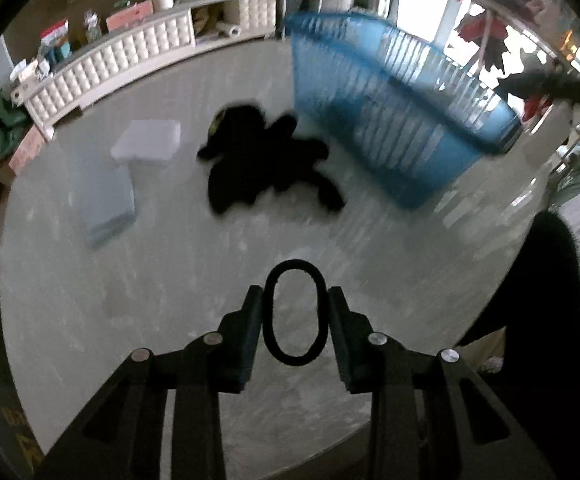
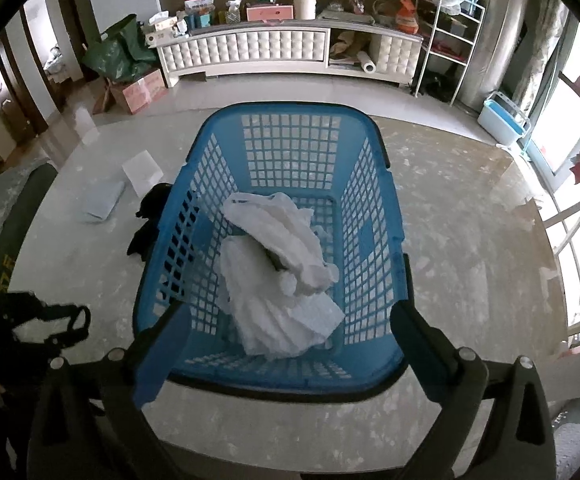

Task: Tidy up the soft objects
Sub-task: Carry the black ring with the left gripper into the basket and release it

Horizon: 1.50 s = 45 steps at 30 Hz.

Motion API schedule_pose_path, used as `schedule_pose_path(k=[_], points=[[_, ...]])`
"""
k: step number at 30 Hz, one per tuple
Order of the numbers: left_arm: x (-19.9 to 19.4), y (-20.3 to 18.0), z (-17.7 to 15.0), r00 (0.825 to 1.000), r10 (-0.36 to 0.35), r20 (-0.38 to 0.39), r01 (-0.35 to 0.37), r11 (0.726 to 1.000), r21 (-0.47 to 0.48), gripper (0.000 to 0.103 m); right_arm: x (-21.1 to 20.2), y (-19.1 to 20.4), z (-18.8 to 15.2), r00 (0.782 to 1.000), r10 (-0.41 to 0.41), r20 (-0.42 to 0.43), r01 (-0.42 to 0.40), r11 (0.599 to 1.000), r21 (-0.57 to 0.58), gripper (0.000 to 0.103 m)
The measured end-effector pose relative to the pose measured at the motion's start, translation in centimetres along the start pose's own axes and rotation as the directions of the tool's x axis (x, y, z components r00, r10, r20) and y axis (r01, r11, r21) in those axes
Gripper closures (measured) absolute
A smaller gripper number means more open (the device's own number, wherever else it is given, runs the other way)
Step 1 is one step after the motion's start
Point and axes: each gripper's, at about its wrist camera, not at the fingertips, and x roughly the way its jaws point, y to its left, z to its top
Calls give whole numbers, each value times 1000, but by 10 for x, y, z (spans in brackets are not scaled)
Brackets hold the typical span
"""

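A blue plastic basket point(image 2: 362, 216) stands on the round marble table and holds a crumpled white cloth point(image 2: 278, 276). My right gripper point(image 2: 282, 344) is open, its jaws wide apart above the basket's near rim. A black soft garment point(image 1: 266, 164) lies on the table left of the basket point(image 1: 390, 120); part of it shows in the right wrist view point(image 2: 150, 216). My left gripper point(image 1: 295, 316) hovers over the table short of the garment, shut on a black oval ring point(image 1: 294, 312) held between its pads. The left gripper also shows at the lower left of the right wrist view point(image 2: 62, 328).
A clear plastic box point(image 1: 148, 142) and a pale blue folded cloth point(image 1: 108, 208) lie on the table left of the garment. A white tufted cabinet point(image 2: 274, 52) with clutter stands behind. A metal shelf rack point(image 2: 446, 40) and a window are at the right.
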Motion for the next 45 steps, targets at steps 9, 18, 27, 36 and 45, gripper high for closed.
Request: schedule_pose_path(k=[9,18,27,36,45], points=[[-58,-27,56,993,-39,112,34,998,50,73,-7,-13,-12,1000,11,26,-12,999,39,3],[-72,-69,115,989,-60,133,41,990,137,73,-8,-29,-21,998,14,60,-20,995,94,2],[-45,-102,161,989,-110,102,86,973,215,73,0,-48,-26,998,30,50,-36,992,125,2],[6,-120,194,992,-115,49,98,960,263,73,4,-64,-26,998,35,53,-43,987,153,2],[58,-128,208,995,-103,-11,101,948,301,78,18,-77,-17,997,50,53,-60,978,201,2]])
